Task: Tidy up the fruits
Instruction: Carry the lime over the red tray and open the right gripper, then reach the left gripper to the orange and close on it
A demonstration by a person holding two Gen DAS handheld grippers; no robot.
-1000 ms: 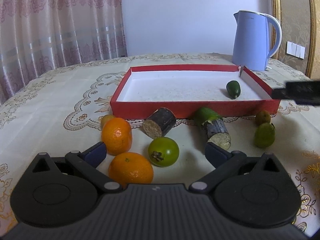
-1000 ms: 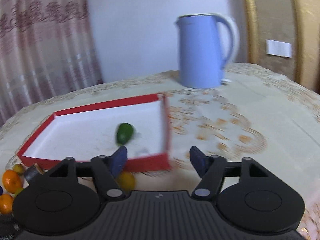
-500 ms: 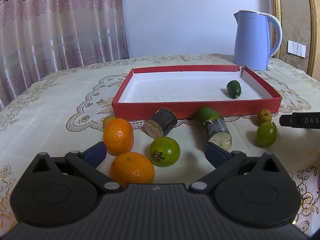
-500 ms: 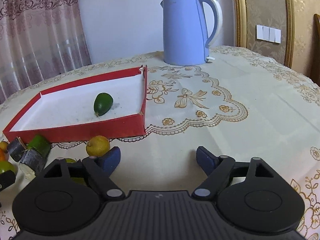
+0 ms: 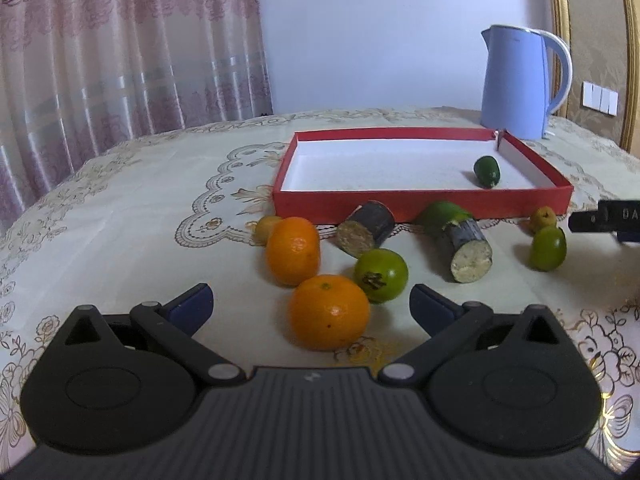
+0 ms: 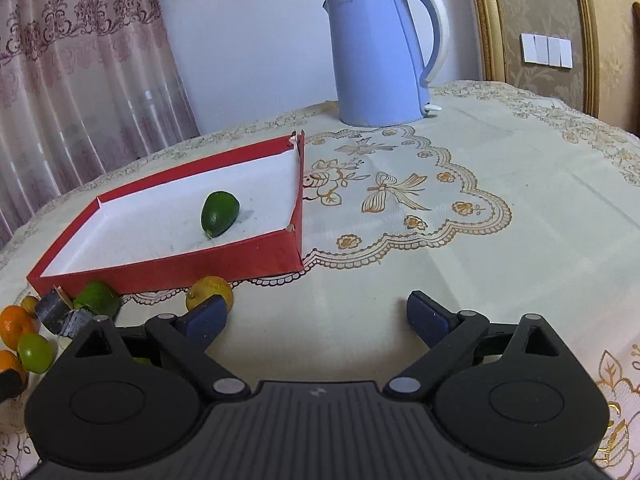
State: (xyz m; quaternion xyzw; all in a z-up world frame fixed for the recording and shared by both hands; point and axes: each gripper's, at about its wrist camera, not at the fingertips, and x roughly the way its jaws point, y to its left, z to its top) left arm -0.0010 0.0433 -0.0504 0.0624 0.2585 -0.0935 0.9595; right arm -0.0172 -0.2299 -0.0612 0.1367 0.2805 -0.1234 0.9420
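Observation:
A red tray (image 5: 420, 205) with a white floor holds one dark green fruit (image 5: 487, 171); the tray (image 6: 168, 266) and the fruit (image 6: 219, 213) also show in the right wrist view. In front of it lie two oranges (image 5: 329, 312) (image 5: 293, 250), a green round fruit (image 5: 381, 275), two sugarcane pieces (image 5: 365, 229) (image 5: 469, 249), a light green fruit (image 5: 548, 248) and small yellow fruits (image 5: 543, 217). My left gripper (image 5: 311, 308) is open, with the near orange between its fingers. My right gripper (image 6: 316, 316) is open and empty, its left finger just in front of a yellow fruit (image 6: 208, 290).
A blue kettle (image 5: 516, 80) stands behind the tray's right corner; it also shows in the right wrist view (image 6: 380, 52). An embroidered cloth (image 6: 500, 216) covers the table. Curtains hang at the left. The right gripper's body (image 5: 608, 221) shows at the right edge of the left view.
The right gripper has drawn back from over the tray and come down low to the table by the yellow fruit. The left gripper has shifted slightly left; the fruits have not moved.

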